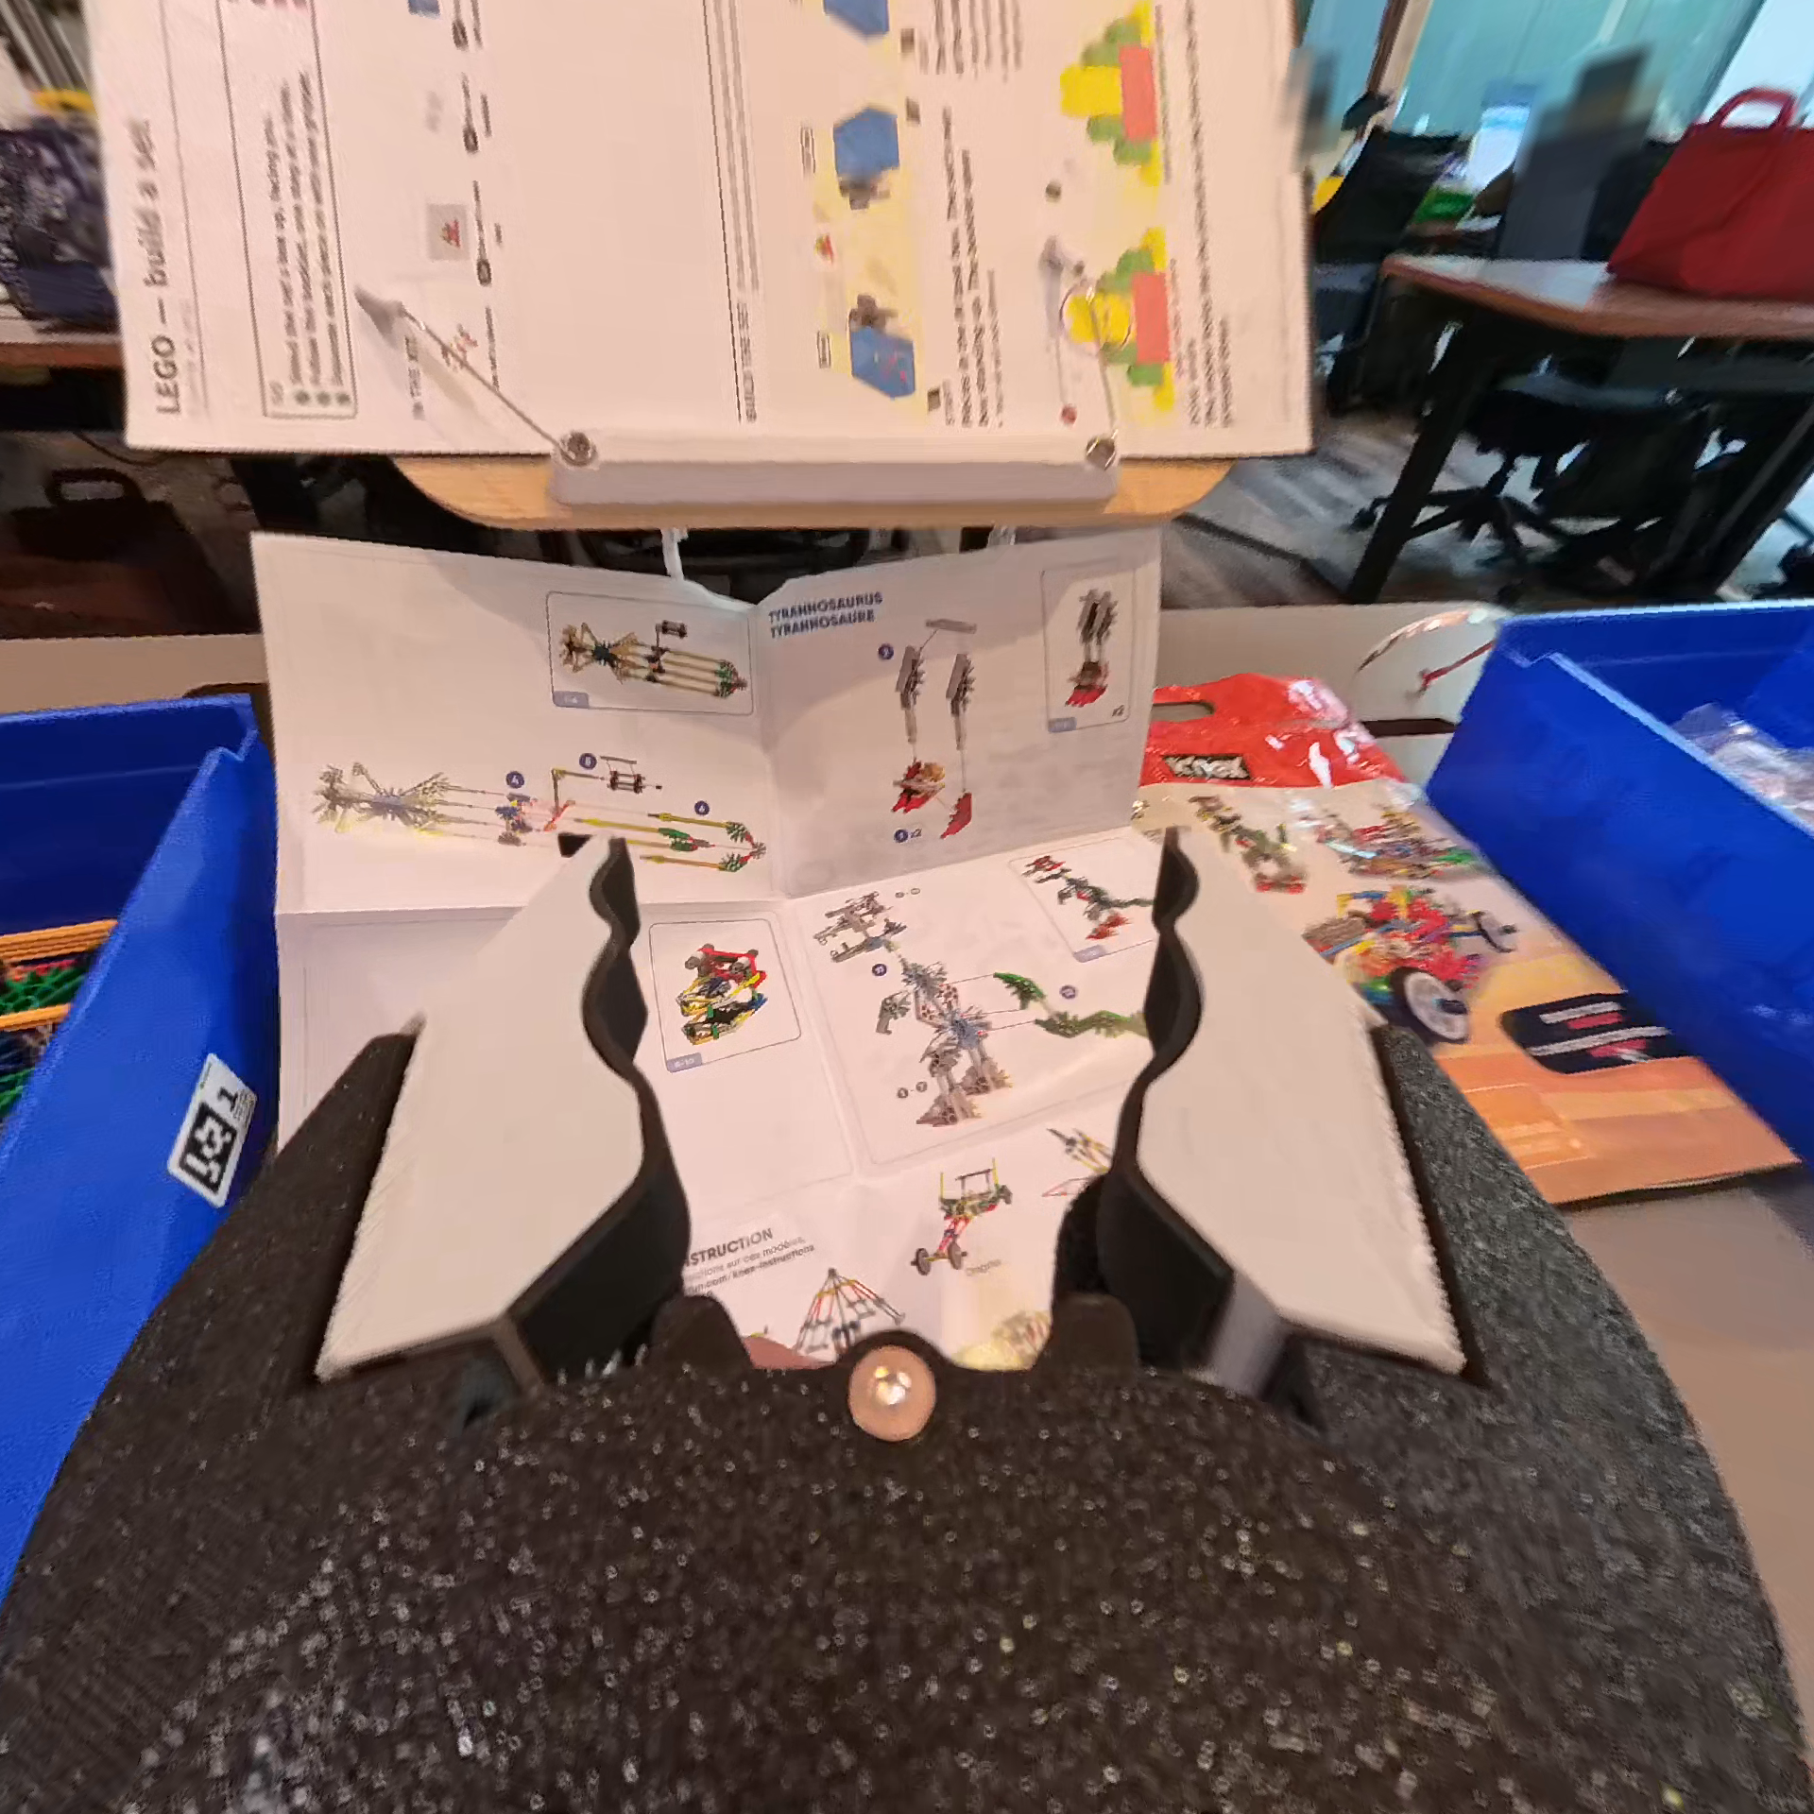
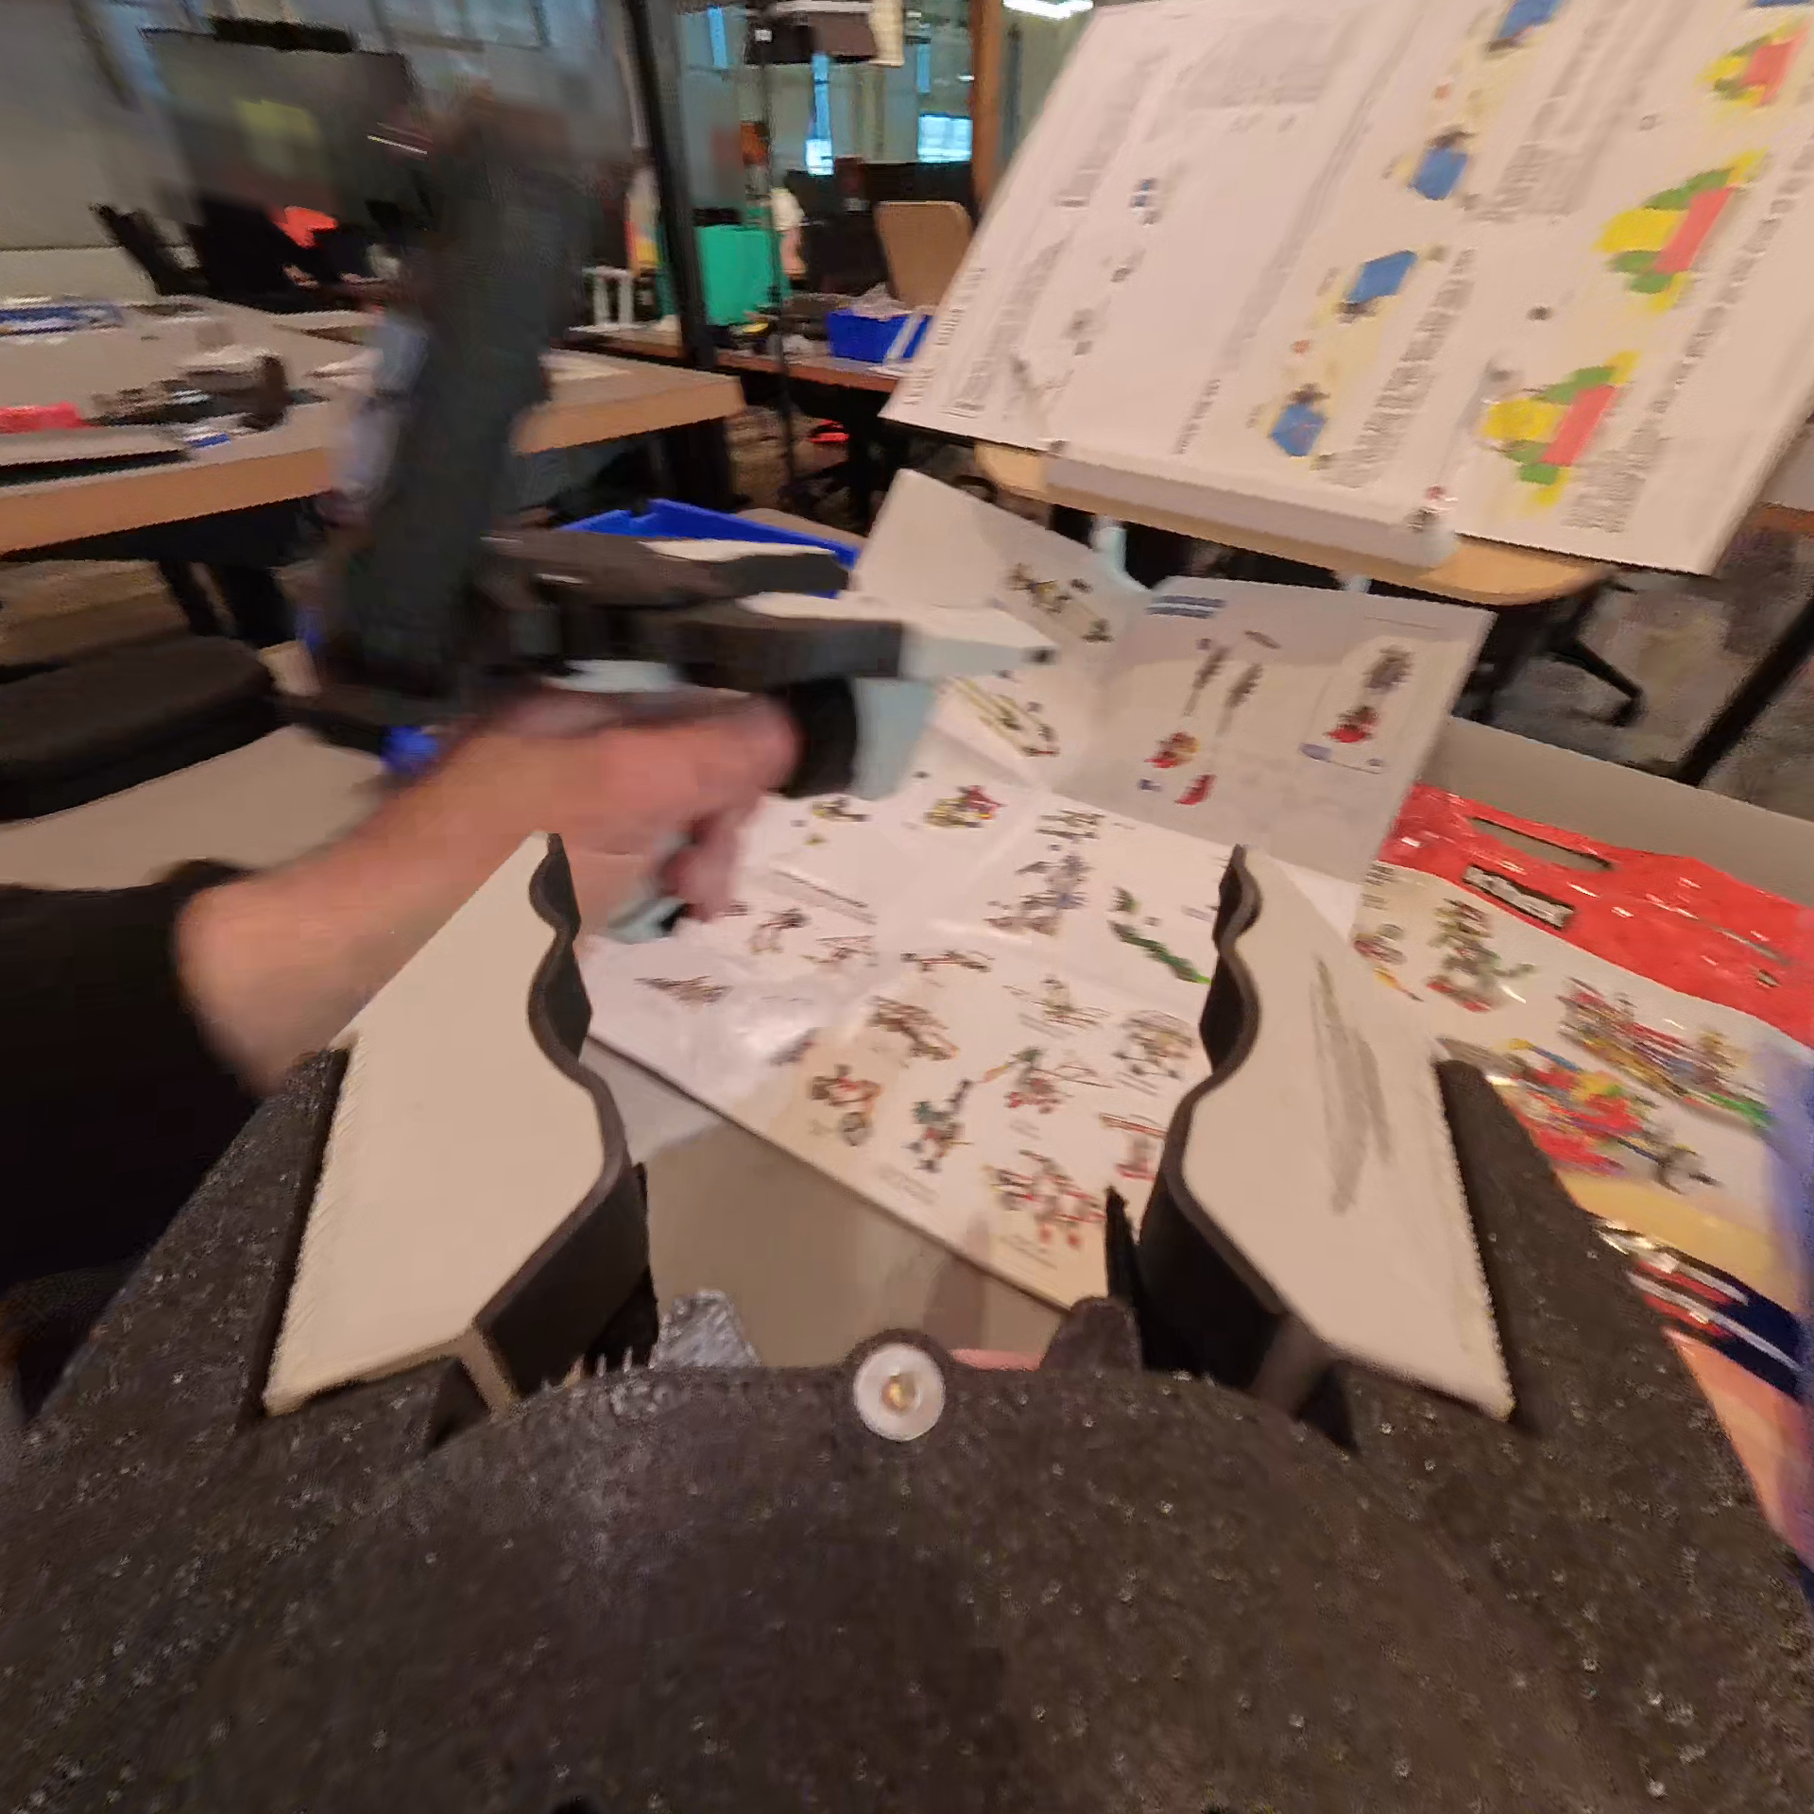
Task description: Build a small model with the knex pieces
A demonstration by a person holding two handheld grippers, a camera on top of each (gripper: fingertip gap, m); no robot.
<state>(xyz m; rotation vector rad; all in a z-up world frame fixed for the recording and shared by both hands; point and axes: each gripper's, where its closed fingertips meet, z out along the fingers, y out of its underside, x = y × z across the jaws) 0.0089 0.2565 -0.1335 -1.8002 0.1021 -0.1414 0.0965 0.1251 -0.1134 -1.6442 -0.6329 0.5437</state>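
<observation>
**Inspector:** Left wrist view first. State of the tongs?

**Assistant:** The left gripper (image 1: pixel 883 864) is spread wide and holds nothing. It hangs over an unfolded building-toy instruction sheet (image 1: pixel 707 942) at centre frame, whose far half is propped up. A blue bin (image 1: pixel 128 982) sits at the left edge, with coloured rods inside. A second blue bin (image 1: pixel 1629 815) is at the right edge. A red plastic bag (image 1: pixel 1266 731) and a printed box panel (image 1: pixel 1472 991) lie right of the sheet. At the top, a wooden stand (image 1: pixel 815 501) carries a printed page (image 1: pixel 707 216).

**Inspector:** Right wrist view?

**Assistant:** The right gripper (image 2: pixel 898 874) is likewise spread and empty, above the same sheet (image 2: pixel 982 1001). At centre left a hand (image 2: pixel 589 785), blurred, holds the left gripper (image 2: pixel 982 653) over the sheet. The bag (image 2: pixel 1610 883) lies at right, the stand (image 2: pixel 1276 535) upper right.
</observation>
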